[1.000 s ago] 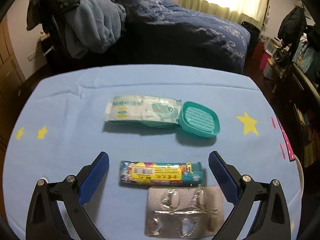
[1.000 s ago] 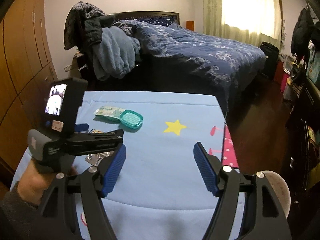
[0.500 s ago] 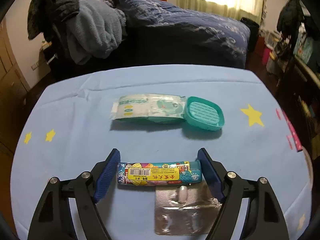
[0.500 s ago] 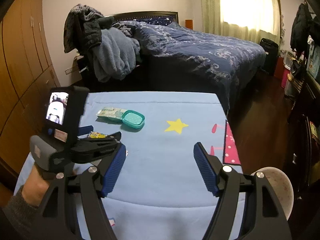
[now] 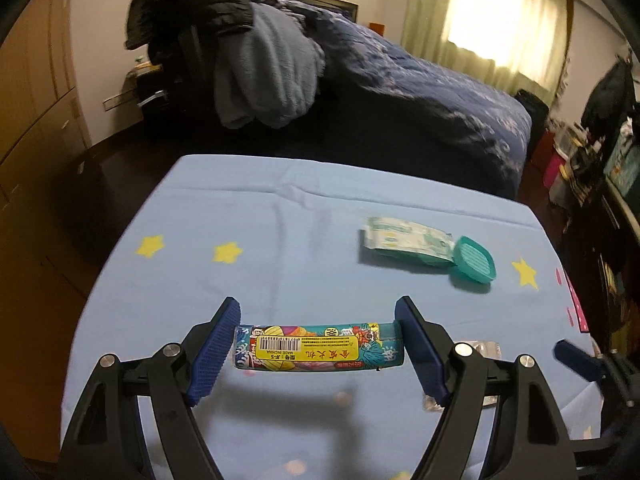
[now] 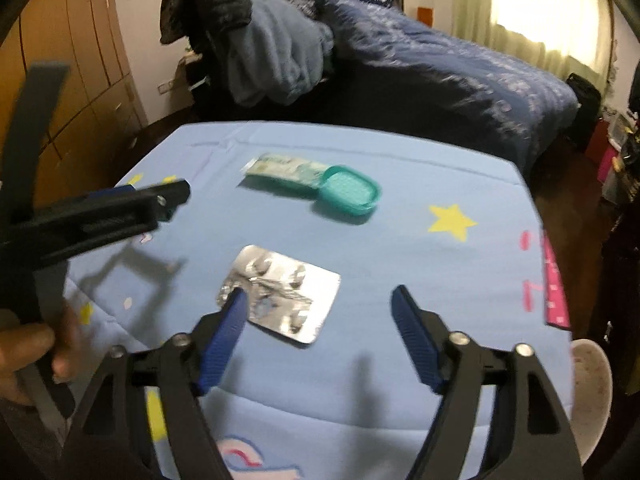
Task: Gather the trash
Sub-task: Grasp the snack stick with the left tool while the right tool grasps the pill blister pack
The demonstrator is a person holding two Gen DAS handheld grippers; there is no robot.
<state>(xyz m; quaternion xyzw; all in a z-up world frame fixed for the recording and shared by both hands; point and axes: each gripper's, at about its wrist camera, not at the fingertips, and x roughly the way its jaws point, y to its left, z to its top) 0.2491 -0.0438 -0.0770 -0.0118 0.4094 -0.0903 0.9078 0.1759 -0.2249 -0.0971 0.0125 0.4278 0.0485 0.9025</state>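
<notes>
My left gripper (image 5: 318, 346) is shut on a colourful tube-shaped wrapper (image 5: 316, 347), gripped end to end and lifted above the blue table cloth (image 5: 280, 248). My right gripper (image 6: 320, 334) is open and empty; its left fingertip overlaps the near corner of a silver blister pack (image 6: 280, 290) that lies flat on the cloth. A wet-wipes pack (image 6: 286, 168) with an open teal lid (image 6: 350, 192) lies farther back; it also shows in the left wrist view (image 5: 408, 240). The left gripper's body (image 6: 96, 216) is at the left in the right wrist view.
A white bin (image 6: 590, 392) stands beyond the table's right edge. A bed with a dark blue quilt (image 6: 460, 72) and piled clothes (image 6: 276, 52) stands behind the table. Wooden cupboards (image 6: 72, 60) line the left wall.
My left gripper closed on the wrapper, lifted it off the cloth and swung left. My right gripper moved left and forward, over the blister pack.
</notes>
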